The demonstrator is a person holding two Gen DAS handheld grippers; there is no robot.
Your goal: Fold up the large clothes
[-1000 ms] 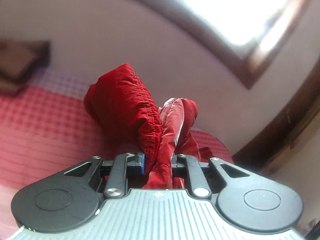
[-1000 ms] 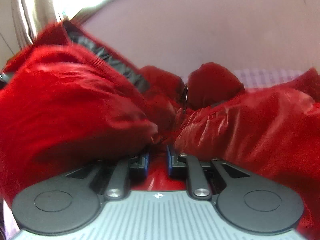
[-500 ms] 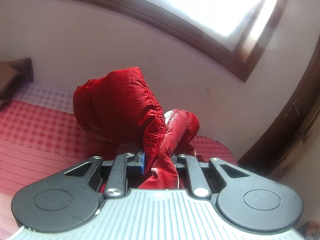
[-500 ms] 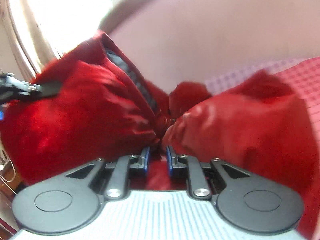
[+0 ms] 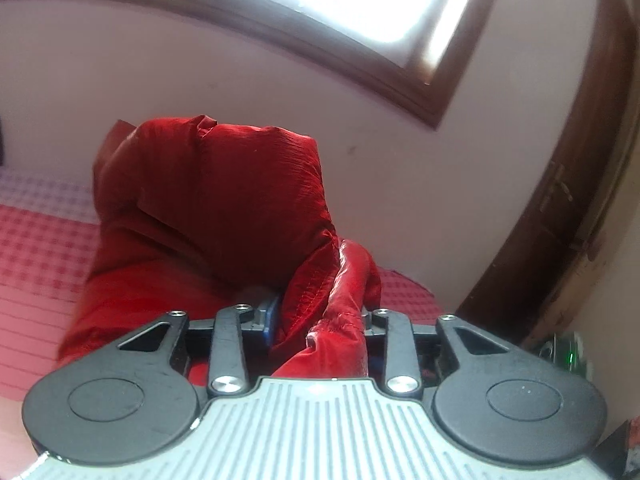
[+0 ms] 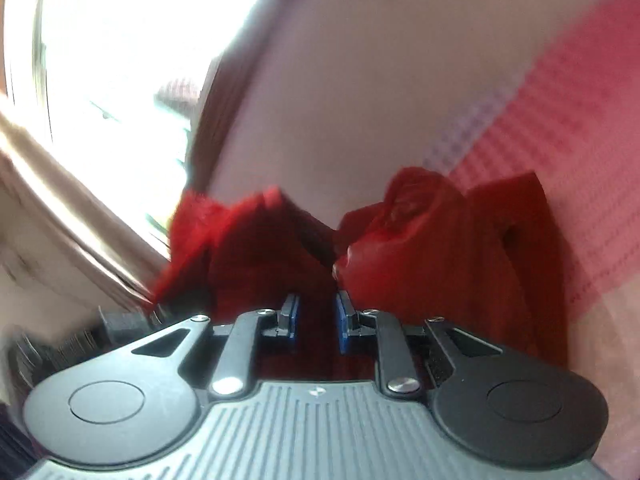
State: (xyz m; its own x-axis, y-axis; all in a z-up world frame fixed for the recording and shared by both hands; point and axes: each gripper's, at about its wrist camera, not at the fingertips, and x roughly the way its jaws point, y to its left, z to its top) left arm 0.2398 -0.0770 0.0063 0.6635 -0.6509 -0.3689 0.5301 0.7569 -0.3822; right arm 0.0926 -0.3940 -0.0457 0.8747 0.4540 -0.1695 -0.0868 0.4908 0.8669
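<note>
A large shiny red jacket (image 5: pixel 208 208) hangs bunched in front of both cameras, lifted above the bed. My left gripper (image 5: pixel 316 316) is shut on a thick fold of its hem; cloth fills the gap between the blue pads. In the right wrist view the jacket (image 6: pixel 420 248) with its dark zipper edge sits between the blue pads of my right gripper (image 6: pixel 316 316), which holds it. That view is tilted and blurred.
A bed with a red checked cover (image 5: pixel 36 248) lies below and left; it also shows in the right wrist view (image 6: pixel 580 128). A plain wall, a bright wood-framed window (image 5: pixel 360 8) and a dark wooden door frame (image 5: pixel 568 208) stand behind. A curtain (image 6: pixel 68 200) hangs left.
Both grippers have lifted the jacket. The right wrist view has rolled, so the bed now slants at right and the jacket fills less of it. The left sleeve bunch stands taller.
</note>
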